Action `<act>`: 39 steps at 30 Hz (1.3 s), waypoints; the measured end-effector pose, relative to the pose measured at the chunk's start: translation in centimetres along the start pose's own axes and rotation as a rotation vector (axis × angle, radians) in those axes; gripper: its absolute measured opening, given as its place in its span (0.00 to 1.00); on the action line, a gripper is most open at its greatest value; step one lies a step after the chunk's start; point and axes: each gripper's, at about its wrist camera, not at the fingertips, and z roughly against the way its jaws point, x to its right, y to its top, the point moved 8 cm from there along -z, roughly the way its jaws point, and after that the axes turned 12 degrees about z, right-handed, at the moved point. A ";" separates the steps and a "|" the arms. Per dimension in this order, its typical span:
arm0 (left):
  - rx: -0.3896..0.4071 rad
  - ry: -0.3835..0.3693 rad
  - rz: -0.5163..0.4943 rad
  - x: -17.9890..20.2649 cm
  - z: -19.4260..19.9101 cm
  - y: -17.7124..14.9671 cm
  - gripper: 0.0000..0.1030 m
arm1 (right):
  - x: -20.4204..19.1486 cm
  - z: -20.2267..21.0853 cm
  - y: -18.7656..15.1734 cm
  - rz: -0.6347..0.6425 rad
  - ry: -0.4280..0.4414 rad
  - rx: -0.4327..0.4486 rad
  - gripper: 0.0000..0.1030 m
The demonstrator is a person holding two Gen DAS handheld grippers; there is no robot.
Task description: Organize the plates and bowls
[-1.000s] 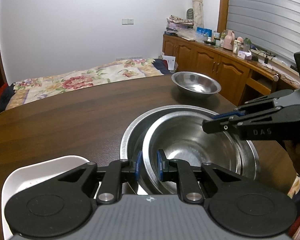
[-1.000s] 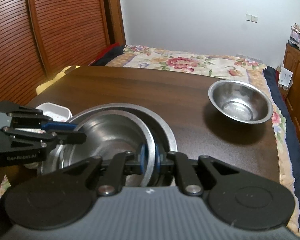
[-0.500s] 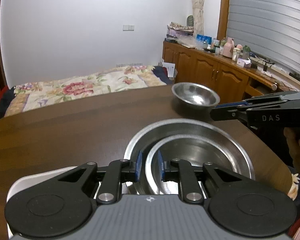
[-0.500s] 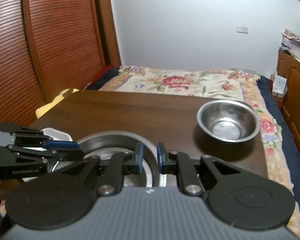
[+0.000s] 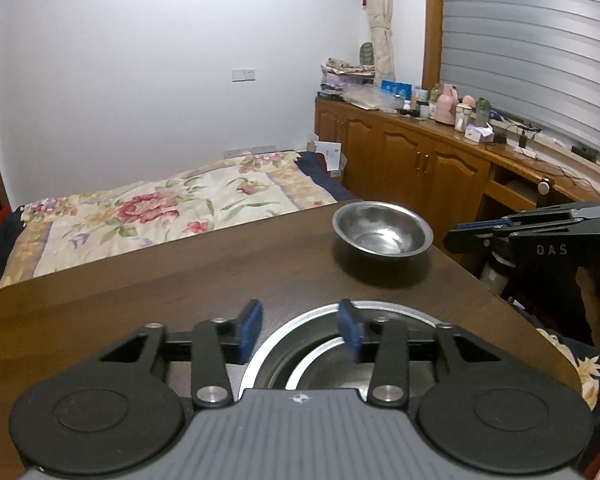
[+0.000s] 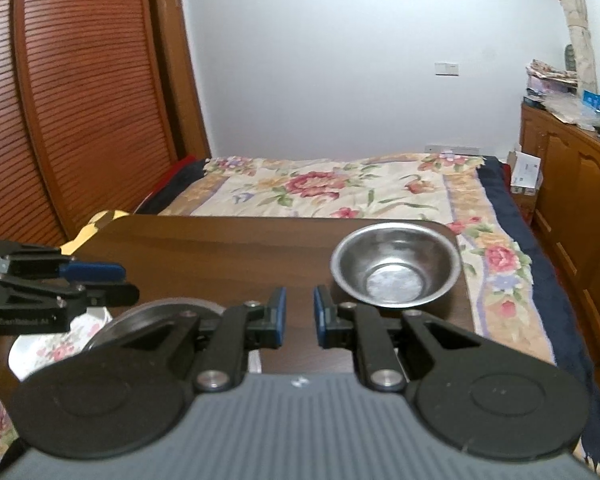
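Observation:
A smaller steel bowl (image 5: 332, 368) sits nested inside a large steel bowl (image 5: 380, 310) on the dark wooden table (image 5: 180, 280). My left gripper (image 5: 300, 328) is open and empty, raised just above the nested bowls' near rim. My right gripper (image 6: 299, 314) is open a little and empty, lifted off the bowls; it also shows from the side in the left wrist view (image 5: 480, 236). A third small steel bowl (image 6: 396, 270) stands alone at the table's far right corner, just ahead and right of the right gripper. The large bowl's rim (image 6: 160, 312) shows at lower left.
A white floral plate (image 6: 56, 344) lies left of the nested bowls, under the left gripper (image 6: 96, 276). A bed with a flowered cover (image 6: 332, 188) lies beyond the table. Wooden cabinets (image 5: 420, 160) stand on the right, a slatted wardrobe (image 6: 80, 100) on the left.
Both grippers let go of the smaller bowl, now resting inside the large one. Both have opened, lifted and pulled back toward me.

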 end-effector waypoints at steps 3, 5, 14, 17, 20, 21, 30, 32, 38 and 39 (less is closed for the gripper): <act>0.001 -0.009 -0.011 0.6 -0.3 0.3 0.56 | 0.8 0.1 0.1 0.000 -0.026 0.006 0.16; 0.004 -0.017 -0.014 0.9 -0.5 0.6 0.60 | 1.4 0.1 0.1 -0.009 -0.036 0.008 0.16; 0.012 -0.043 -0.056 2.0 -1.5 2.2 0.82 | 4.6 0.2 0.1 -0.050 -0.105 0.032 0.48; 0.017 -0.045 -0.078 2.0 -2.2 2.9 0.82 | 5.6 -0.5 0.3 -0.050 -0.123 0.033 0.51; 0.012 -0.046 -0.068 1.6 -3.2 3.7 0.82 | 6.5 -1.1 0.4 -0.037 -0.141 0.040 0.53; 0.009 -0.044 -0.065 1.4 -3.5 4.0 0.82 | 6.8 -1.5 0.4 -0.045 -0.139 0.041 0.54; -0.010 -0.022 -0.062 1.1 -6.7 6.5 0.82 | 9.3 -4.2 -0.5 -0.083 -0.137 0.020 0.54; -0.022 -0.024 -0.053 1.2 -7.4 6.7 0.82 | 9.8 -4.9 -0.8 -0.097 -0.132 0.012 0.54; -0.060 -0.031 -0.065 1.9 -9.6 7.2 0.82 | 10.7 -6.3 -1.3 -0.111 -0.112 -0.005 0.54; -0.066 -0.033 -0.065 1.9 -10.0 7.3 0.82 | 10.9 -6.4 -1.3 -0.114 -0.110 -0.006 0.54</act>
